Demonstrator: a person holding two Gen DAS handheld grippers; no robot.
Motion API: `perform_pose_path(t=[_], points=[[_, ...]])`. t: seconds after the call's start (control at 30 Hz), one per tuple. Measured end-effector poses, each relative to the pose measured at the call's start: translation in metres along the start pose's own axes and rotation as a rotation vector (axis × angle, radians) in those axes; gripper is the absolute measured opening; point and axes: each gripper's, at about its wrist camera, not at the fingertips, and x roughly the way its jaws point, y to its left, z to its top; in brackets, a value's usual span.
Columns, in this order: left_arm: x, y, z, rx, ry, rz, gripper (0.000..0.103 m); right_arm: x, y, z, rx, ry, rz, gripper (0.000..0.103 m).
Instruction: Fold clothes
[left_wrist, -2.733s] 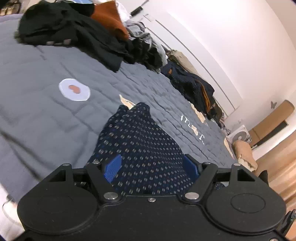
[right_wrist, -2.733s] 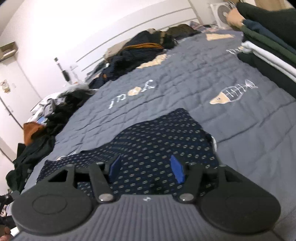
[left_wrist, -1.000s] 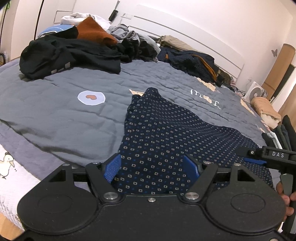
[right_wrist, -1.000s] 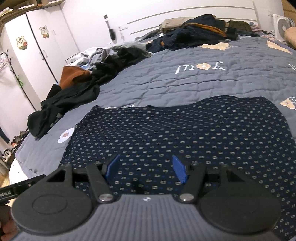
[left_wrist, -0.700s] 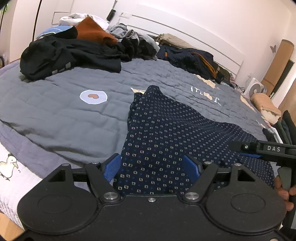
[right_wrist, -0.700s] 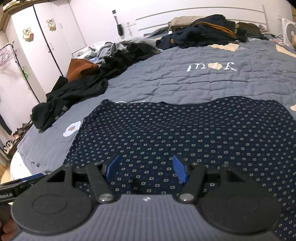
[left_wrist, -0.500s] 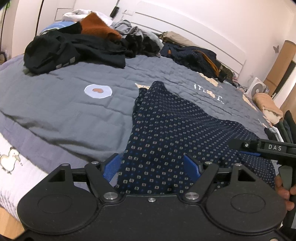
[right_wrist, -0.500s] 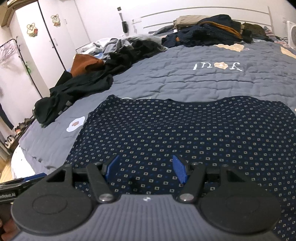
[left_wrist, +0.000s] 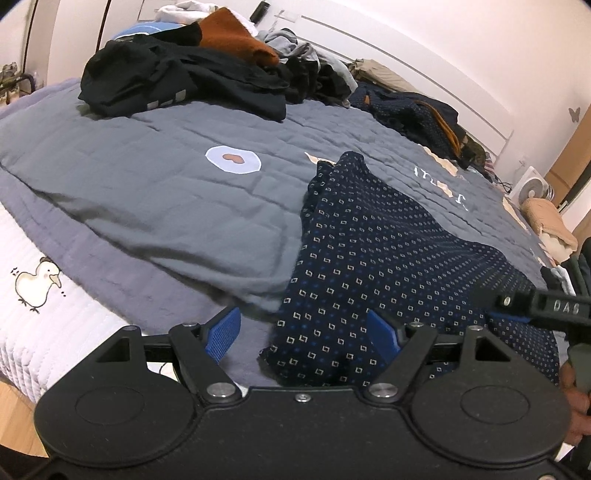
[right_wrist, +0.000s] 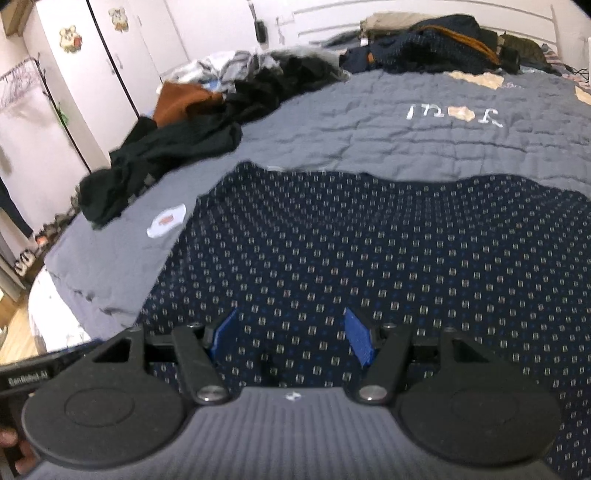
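A navy garment with a small square print (left_wrist: 388, 258) lies spread on the grey quilt (left_wrist: 147, 192). My left gripper (left_wrist: 303, 334) is open at the garment's near left corner, and that corner sits between its blue pads (left_wrist: 222, 332). In the right wrist view the same garment (right_wrist: 369, 240) fills the middle. My right gripper (right_wrist: 291, 336) is open just above the cloth with nothing pinched. The right gripper (left_wrist: 535, 306) also shows at the right edge of the left wrist view, and the left gripper (right_wrist: 29, 376) at the lower left of the right wrist view.
A heap of black clothes (left_wrist: 177, 85) with an orange garment (left_wrist: 236, 42) lies at the far left of the bed. A navy pile (right_wrist: 424, 44) sits by the headboard. A white sheet with a duck (left_wrist: 37, 280) marks the near bed edge. Wardrobe doors (right_wrist: 122, 55) stand left.
The garment went from bunched to spread flat on the quilt. My left gripper has shifted left, so the garment's corner now sits right of centre. My right gripper has come lower over the cloth.
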Motion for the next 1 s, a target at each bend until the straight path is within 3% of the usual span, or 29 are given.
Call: perform_pose_path(t=[0.47, 1.0], points=[[-0.001, -0.011, -0.003, 0.033, 0.003, -0.003, 0.075, -0.011, 0.007, -0.022, 0.041, 0.089, 0.015, 0.063], [-0.001, -0.038, -0.02, 0.063, 0.012, -0.02, 0.076, -0.037, -0.012, -0.051, 0.079, 0.092, 0.003, 0.063]])
